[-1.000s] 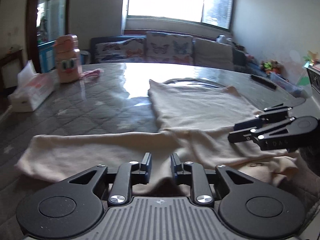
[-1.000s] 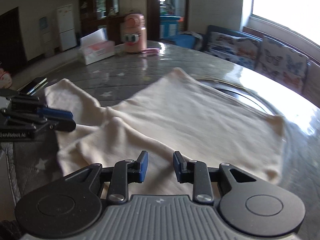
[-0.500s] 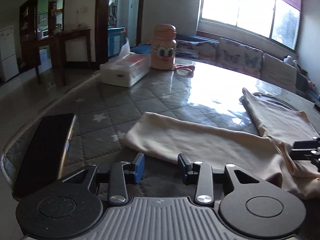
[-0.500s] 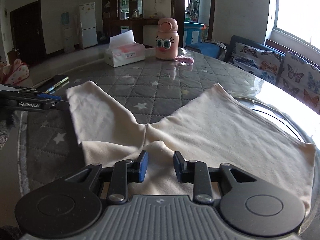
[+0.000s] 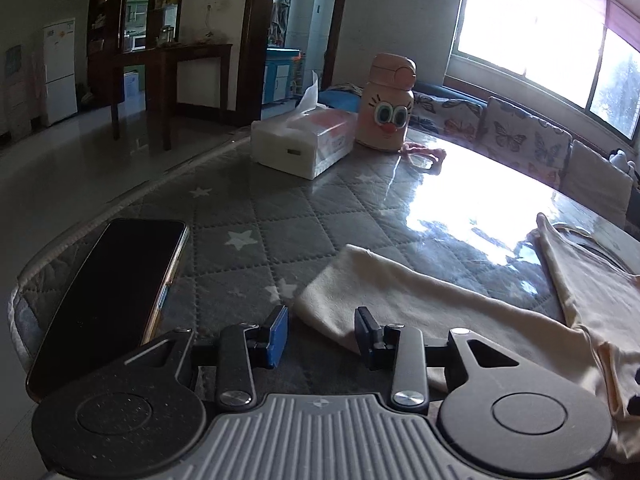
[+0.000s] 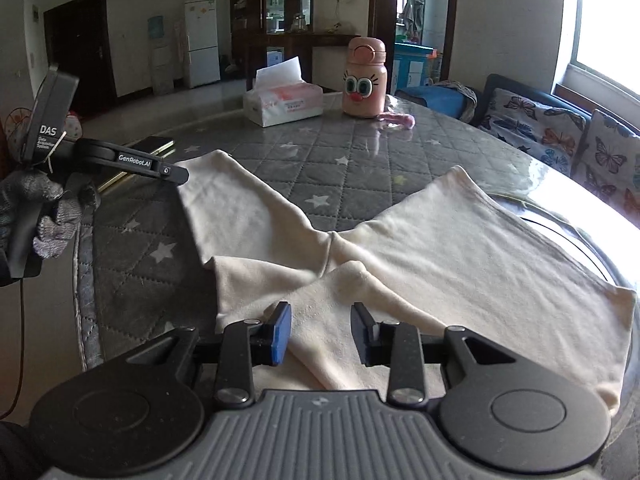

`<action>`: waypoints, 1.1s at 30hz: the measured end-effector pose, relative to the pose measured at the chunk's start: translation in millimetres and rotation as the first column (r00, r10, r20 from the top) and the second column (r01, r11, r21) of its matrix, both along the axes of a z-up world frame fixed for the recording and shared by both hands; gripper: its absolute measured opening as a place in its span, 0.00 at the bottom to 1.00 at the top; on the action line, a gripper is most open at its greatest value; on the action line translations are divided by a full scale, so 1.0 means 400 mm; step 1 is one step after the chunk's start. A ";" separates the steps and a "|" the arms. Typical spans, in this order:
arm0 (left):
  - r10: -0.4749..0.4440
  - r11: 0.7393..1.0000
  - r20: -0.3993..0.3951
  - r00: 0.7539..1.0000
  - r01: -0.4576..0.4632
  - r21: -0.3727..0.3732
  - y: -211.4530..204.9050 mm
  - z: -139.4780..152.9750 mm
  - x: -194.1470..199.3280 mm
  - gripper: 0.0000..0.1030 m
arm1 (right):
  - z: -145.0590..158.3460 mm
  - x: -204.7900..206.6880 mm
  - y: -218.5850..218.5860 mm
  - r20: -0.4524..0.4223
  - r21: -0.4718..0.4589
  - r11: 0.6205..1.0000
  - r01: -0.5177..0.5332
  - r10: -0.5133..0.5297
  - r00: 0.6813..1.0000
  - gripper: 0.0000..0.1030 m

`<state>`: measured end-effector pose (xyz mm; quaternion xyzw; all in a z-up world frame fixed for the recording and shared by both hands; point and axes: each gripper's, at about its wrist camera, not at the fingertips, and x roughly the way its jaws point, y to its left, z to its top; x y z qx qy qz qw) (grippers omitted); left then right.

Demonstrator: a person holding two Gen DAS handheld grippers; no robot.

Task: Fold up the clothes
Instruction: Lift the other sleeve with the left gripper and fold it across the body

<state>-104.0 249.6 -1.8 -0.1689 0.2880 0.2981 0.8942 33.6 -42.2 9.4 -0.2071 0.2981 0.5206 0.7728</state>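
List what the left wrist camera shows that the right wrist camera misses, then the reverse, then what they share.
Only the left wrist view shows the phone's whole dark screen, lying beside the sleeve end, which sits just ahead of the left gripper, jaws open.

Only the right wrist view shows the shirt's body spread flat, the gloved hand holding the left gripper, and the right gripper open over a fold.

Both show the cream shirt, tissue box, pink bottle and grey star-patterned table cover.
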 end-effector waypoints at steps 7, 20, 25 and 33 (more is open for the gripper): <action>-0.024 0.997 0.072 0.997 0.018 0.078 -0.008 0.080 0.028 0.05 | 0.007 0.001 -0.028 -0.003 0.020 0.999 0.028 -0.028 1.000 0.32; -0.291 0.941 0.216 0.932 0.239 0.238 -0.185 0.276 0.095 0.05 | -0.014 -0.001 -0.037 -0.015 0.046 0.998 0.049 -0.049 0.999 0.32; -0.480 0.866 0.248 0.842 0.409 0.287 -0.322 0.326 0.126 0.05 | 0.016 0.005 -0.110 -0.009 0.088 0.990 0.106 -0.106 0.994 0.32; -0.720 0.693 0.227 0.656 0.671 0.263 -0.533 0.288 0.217 0.05 | 0.034 0.030 -0.272 -0.029 0.114 0.953 0.280 -0.279 0.960 0.32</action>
